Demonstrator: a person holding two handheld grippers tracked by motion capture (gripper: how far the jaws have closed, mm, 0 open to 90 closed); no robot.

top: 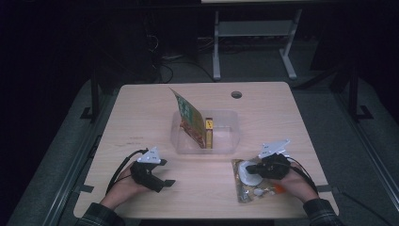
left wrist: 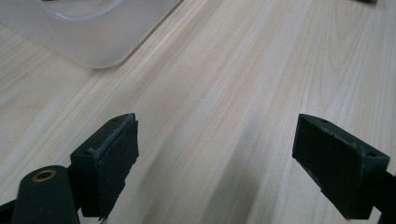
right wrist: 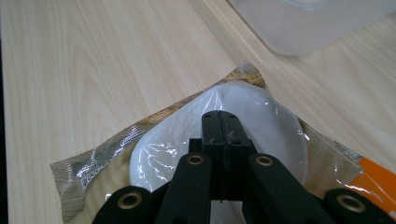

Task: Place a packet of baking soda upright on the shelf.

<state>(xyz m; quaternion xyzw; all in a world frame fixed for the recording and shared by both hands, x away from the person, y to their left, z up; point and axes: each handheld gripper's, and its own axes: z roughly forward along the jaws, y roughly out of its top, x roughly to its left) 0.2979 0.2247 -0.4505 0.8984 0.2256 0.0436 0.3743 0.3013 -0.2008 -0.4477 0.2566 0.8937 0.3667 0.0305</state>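
A clear snack packet (top: 249, 187) (right wrist: 93, 163) with a round white cake (right wrist: 275, 126) inside lies flat on the table near the front right. My right gripper (top: 249, 167) (right wrist: 222, 123) rests on its top with the jaws pressed together, and the film creases up toward the tips as if pinched. My left gripper (top: 167, 183) (left wrist: 229, 154) hovers low over bare wood at the front left, jaws wide apart with nothing between them. A clear plastic tub (top: 230, 113) (left wrist: 93, 46) (right wrist: 303, 28) sits mid-table.
In the tub a green and yellow packet (top: 190, 117) leans upright beside a small yellow box (top: 209, 132). A cable hole (top: 236, 94) marks the table's far side. Bare wood lies around the tub and between the hands.
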